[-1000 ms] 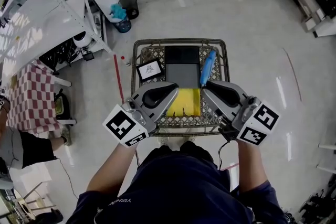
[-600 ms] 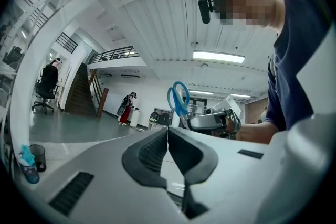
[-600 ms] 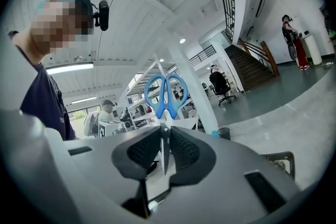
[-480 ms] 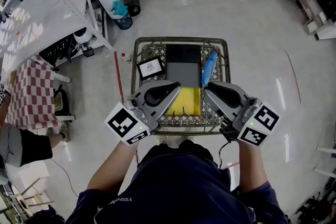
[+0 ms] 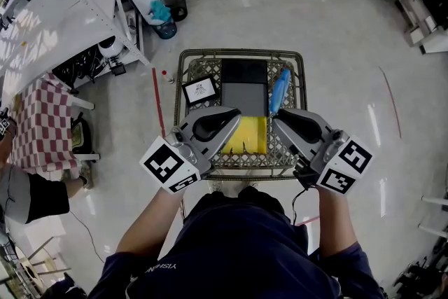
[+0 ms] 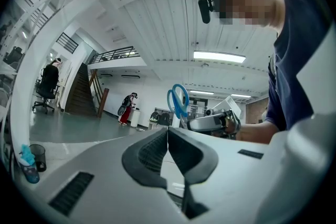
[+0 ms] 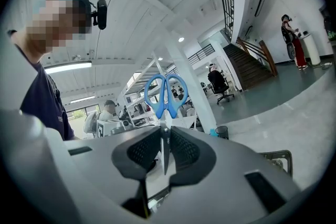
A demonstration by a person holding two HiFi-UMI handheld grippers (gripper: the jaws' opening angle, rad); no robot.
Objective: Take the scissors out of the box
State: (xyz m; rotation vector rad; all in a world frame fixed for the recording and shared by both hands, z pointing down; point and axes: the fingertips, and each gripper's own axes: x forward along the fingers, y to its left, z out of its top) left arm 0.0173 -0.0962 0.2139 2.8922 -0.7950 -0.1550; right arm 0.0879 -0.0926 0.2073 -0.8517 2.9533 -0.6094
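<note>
The wire basket [image 5: 241, 52] holds our grey box [image 5: 243, 96]. Above the basket's near edge, the jaws of our left gripper [image 5: 232, 118] meet on nothing. Those of our right gripper [image 5: 276, 115] pinch the blue scissors [image 5: 278, 89] by the blades, over the basket's right side.

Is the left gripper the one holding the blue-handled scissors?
No, the left gripper is shut on nothing; the scissors sit clamped by their blades in the right gripper.

Bright ceiling lights [image 6: 219, 56] give even illumination; fisheye edges warp and darken.
</note>
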